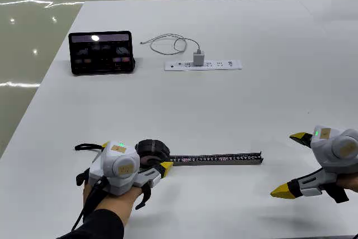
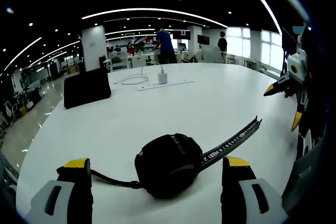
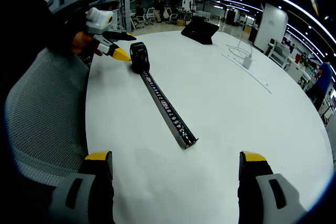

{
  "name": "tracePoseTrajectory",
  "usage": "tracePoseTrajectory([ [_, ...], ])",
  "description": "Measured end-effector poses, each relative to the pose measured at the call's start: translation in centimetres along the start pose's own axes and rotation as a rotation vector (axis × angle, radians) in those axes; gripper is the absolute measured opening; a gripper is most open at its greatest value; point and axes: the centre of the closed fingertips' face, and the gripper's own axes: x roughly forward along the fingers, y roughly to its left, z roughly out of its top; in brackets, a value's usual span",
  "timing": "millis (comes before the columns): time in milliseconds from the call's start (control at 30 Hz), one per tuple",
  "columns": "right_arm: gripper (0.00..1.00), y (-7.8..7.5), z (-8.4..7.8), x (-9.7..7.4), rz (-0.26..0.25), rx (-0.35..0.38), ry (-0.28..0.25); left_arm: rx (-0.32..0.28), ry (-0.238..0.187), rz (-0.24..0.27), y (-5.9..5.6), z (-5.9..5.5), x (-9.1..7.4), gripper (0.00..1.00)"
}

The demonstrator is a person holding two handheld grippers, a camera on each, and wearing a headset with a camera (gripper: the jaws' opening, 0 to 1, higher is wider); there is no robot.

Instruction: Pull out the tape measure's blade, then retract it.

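- On the white surface (image 1: 224,99), at seven o'clock in the head view, the black tape measure (image 1: 152,149) sits between the left claw's (image 2: 156,163) spread jaws.
- Its blade (image 1: 218,159) lies extended toward three o'clock.
- The right claw (image 1: 291,164) hovers agape, near the blade's tip.

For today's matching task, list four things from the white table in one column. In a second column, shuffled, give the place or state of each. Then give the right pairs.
Things
1. black round tape measure case
2. dark numbered steel blade
3. black flat tablet
4. white plastic power strip

Places and states
A. stands propped up at the far left in the head view
B. has a white charger plugged in
C. sits between the open jaws of the left gripper
D. lies pulled out flat on the white table, tip free

Pairs: 1-C, 2-D, 3-A, 4-B
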Motion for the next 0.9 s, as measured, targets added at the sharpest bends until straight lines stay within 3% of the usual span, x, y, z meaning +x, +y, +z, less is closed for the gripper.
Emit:
tracePoseTrajectory([
  [200,0.94,-0.8,-0.3,1.7,0.062,-0.054,0.04,-0.035,-0.035,0.008,-0.5,0.6,0.6,1.0],
  [233,0.9,-0.8,-0.4,1.9,0.082,-0.069,0.048,-0.049,-0.041,0.007,-0.6,0.7,0.6,1.0],
  [300,0.71,-0.8,-0.4,2.1,0.111,-0.076,0.07,-0.072,-0.092,0.005,-0.9,1.5,0.8,1.0],
  [367,0.7,-1.0,-0.3,2.7,0.121,-0.101,0.08,-0.083,-0.107,0.005,-1.3,1.7,0.7,1.0],
  [400,0.72,-1.1,-0.4,2.9,0.134,-0.104,0.093,-0.08,-0.106,0.011,-1.4,1.7,0.6,1.0],
  [500,0.65,-1.6,-0.7,3.6,0.163,-0.165,0.13,-0.11,-0.101,0.024,-1.6,1.3,0.7,1.0],
  [633,0.67,-2.0,-0.7,4.3,0.191,-0.193,0.162,-0.116,-0.085,0.034,-1.8,0.4,0.5,1.0],
  [900,0.45,-2.5,-0.4,5.6,0.239,-0.241,0.211,-0.107,-0.083,0.019,-2.2,0.4,0.5,1.0],
])
